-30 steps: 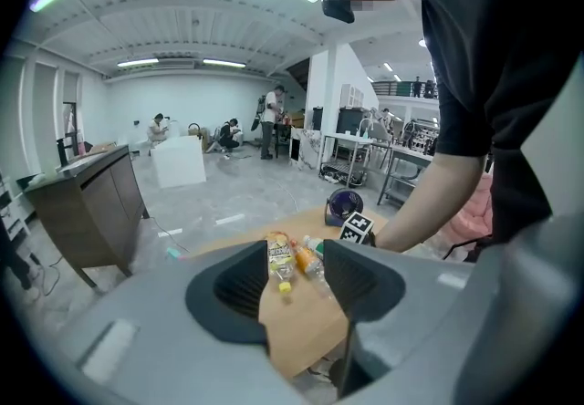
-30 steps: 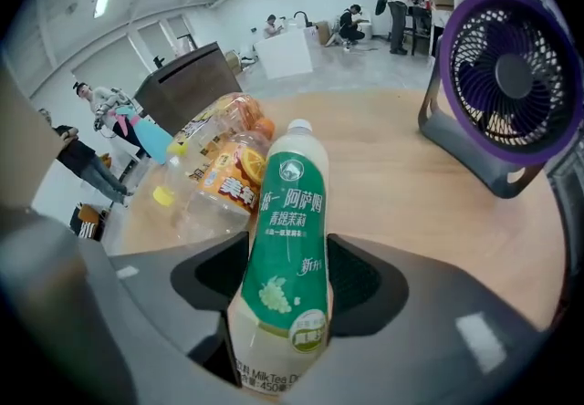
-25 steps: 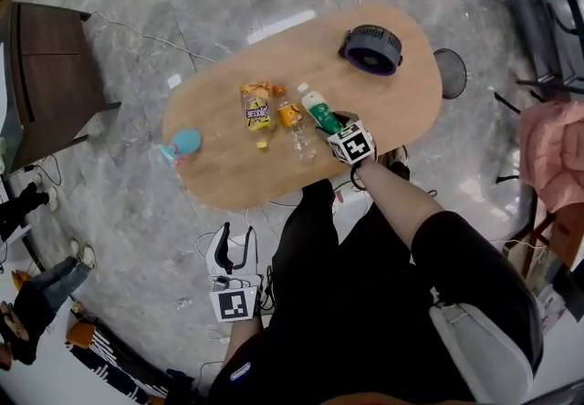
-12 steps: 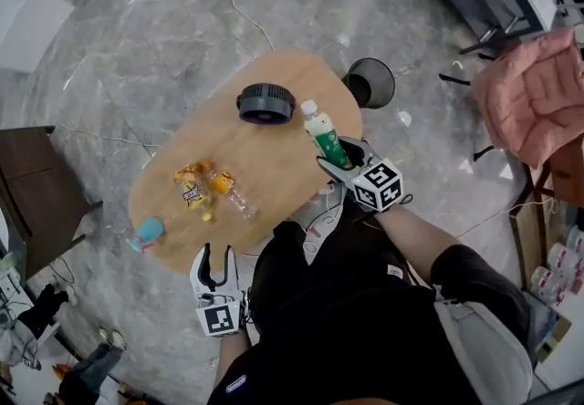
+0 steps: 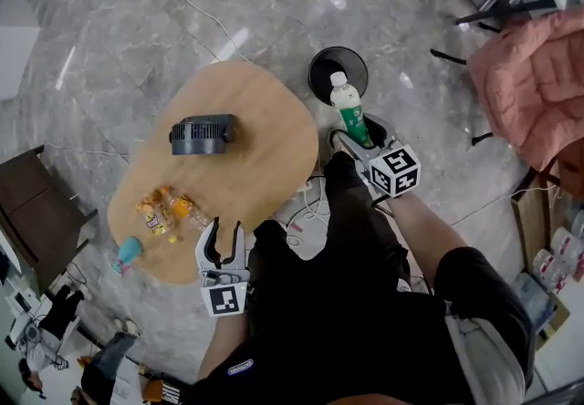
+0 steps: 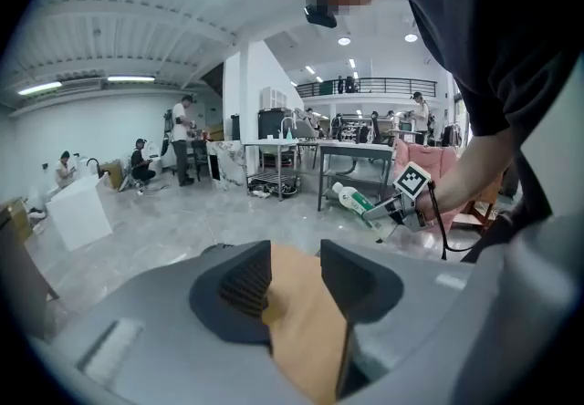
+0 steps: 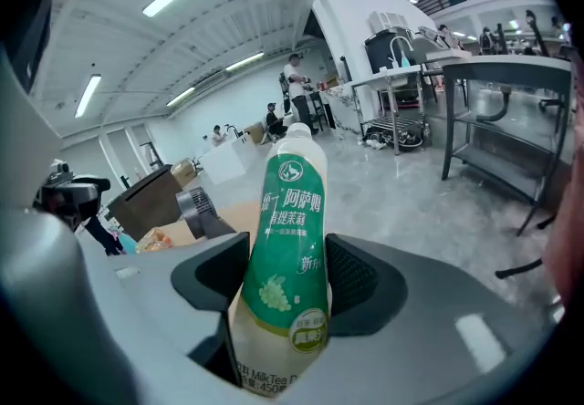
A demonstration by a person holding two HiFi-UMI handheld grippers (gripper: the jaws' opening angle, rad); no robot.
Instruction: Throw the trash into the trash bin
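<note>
Currently the bottle [image 5: 349, 111] with its white cap and green label sits in your right gripper [image 5: 360, 139]. In the right gripper view, both pads press against the lower body of the bottle [image 7: 287, 248], one on each side, so the claw is clamped on it. The bottle points away from you with its cap end leading.

In the head view, the cap lies over the near edge of the round black trash bin [image 5: 321, 75], which stands on the grey floor just past the end of the table [image 5: 265, 120]. The base of the bottle lies outside the bin's outline, on your side of it. The left gripper view shows the bottle [image 6: 351, 200] clear of the floor in your outstretched right hand.

Your left gripper [image 5: 224, 244] is held low at your left side, over the near edge of the table. In the left gripper view its jaws stand apart, with only the tan tabletop showing between them and no item gripped.

On the table you can see a dark round fan [image 5: 201, 134] near the middle. A snack packet [image 5: 152, 212] and a small bottle [image 5: 187, 212] lie side by side at the left end. A pink jacket [image 5: 534, 75] lies to your right, well apart from the bin.
</note>
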